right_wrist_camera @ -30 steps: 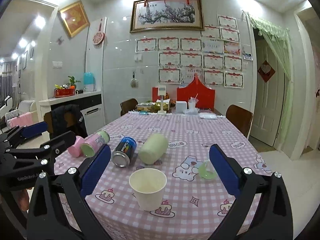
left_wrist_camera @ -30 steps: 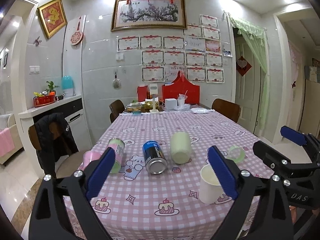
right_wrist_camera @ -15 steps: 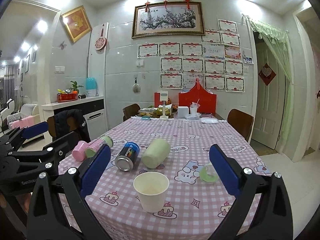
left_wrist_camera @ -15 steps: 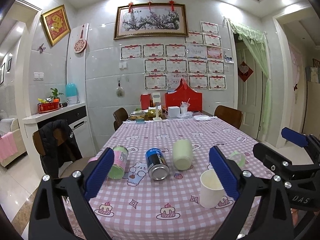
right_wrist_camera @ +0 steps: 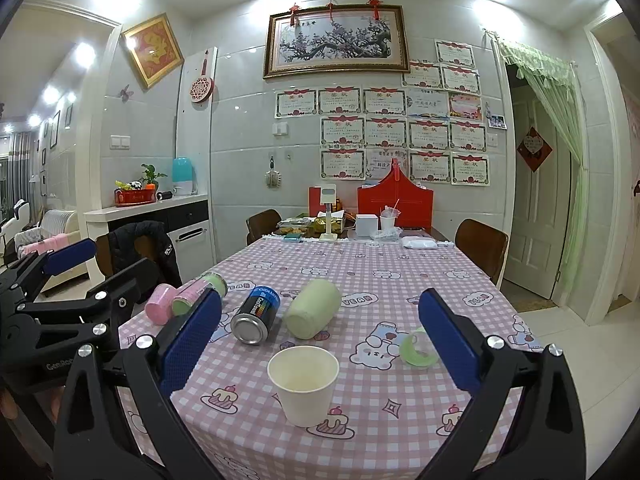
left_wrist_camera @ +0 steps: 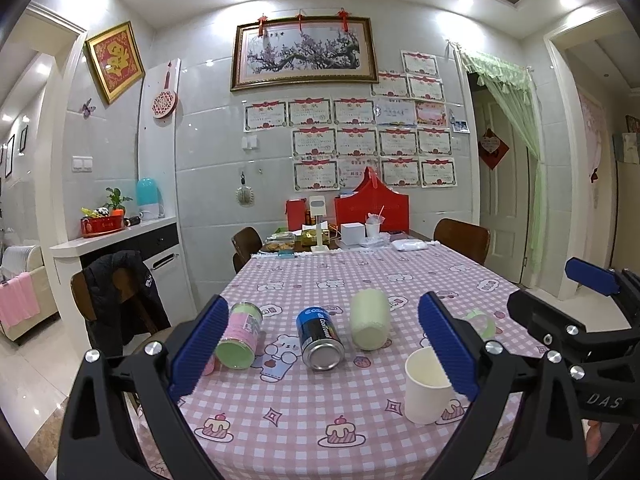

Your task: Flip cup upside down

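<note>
Since the paper cup [right_wrist_camera: 303, 384] stands upright near the tabletop [right_wrist_camera: 400, 280] edge, wide-open, empty right tongs [right_wrist_camera: 320, 344] and left tongs [left_wrist_camera: 320, 344] could knock it off.

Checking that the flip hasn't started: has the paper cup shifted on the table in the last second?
No. The paper cup stands upright, touching the same cake print as before, on that print's left.

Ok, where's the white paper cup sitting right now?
The white paper cup stands upright near the table's front edge, centred in the right wrist view, just in front of the fallen blue can.
</note>
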### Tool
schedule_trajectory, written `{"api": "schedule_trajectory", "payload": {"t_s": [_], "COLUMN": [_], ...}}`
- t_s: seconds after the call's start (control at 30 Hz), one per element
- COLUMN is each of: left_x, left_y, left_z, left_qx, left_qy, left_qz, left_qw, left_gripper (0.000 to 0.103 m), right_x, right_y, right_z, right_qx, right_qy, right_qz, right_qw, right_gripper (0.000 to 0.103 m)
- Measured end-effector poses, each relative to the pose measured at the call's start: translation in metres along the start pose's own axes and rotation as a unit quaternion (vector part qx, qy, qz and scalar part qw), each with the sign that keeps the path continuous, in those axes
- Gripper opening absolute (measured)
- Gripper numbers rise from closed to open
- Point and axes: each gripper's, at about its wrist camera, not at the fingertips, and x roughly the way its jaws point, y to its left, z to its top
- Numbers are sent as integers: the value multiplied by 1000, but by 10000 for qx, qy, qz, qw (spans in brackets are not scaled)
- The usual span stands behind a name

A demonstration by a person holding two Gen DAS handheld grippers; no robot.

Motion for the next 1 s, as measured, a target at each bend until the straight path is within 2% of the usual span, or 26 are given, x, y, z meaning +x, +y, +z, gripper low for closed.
{"api": "schedule_trajectory", "payload": {"t_s": [1.0], "left_x": [0], "left_y": [0], "left_z": [1], "left_qx": [11], "left_qy": [-30], "left_qz": [26], "left_qw": [10000], "left_gripper": [94], "right_x": [0], "right_y": [-1], "right_z": [-1], "right_qx": [16], "right_qy": [19], "right_qz": [6], "right_qw": [10000], "right_gripper": [95]}}
